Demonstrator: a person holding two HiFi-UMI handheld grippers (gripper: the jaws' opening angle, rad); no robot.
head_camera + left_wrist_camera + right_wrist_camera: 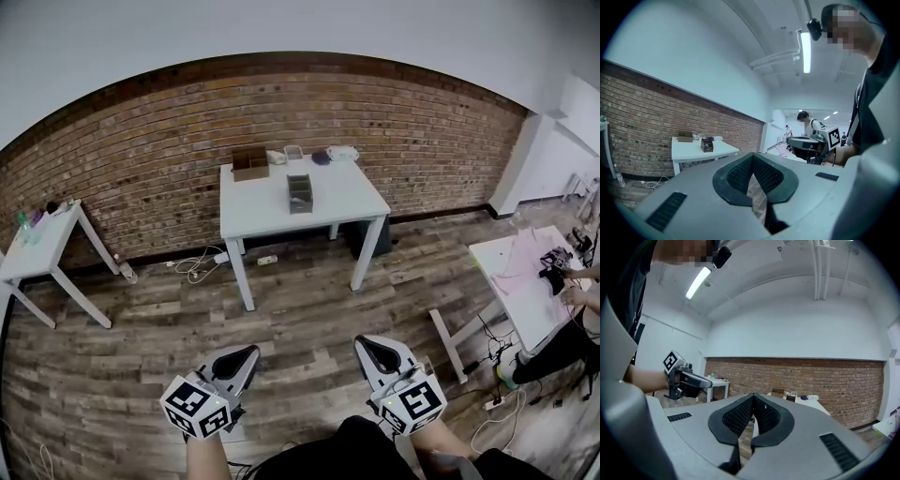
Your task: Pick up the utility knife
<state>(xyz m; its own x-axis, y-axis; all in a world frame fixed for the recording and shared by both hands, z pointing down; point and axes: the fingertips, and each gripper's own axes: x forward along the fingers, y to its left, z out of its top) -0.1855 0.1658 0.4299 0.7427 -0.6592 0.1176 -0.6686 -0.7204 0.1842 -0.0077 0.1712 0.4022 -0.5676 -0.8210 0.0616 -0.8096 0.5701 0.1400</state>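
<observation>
Well, L gripper (251, 352) & R gripper (367, 343) sit pressed together, empty; person should near table (333, 202) at 12 o'clock, spot knife, spread jaws.

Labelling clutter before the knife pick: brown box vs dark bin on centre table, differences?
The brown box is wide and low, at the back left by the brick wall; the dark bin is narrower, taller, nearer the middle. Both stand apart on the white table.
</observation>
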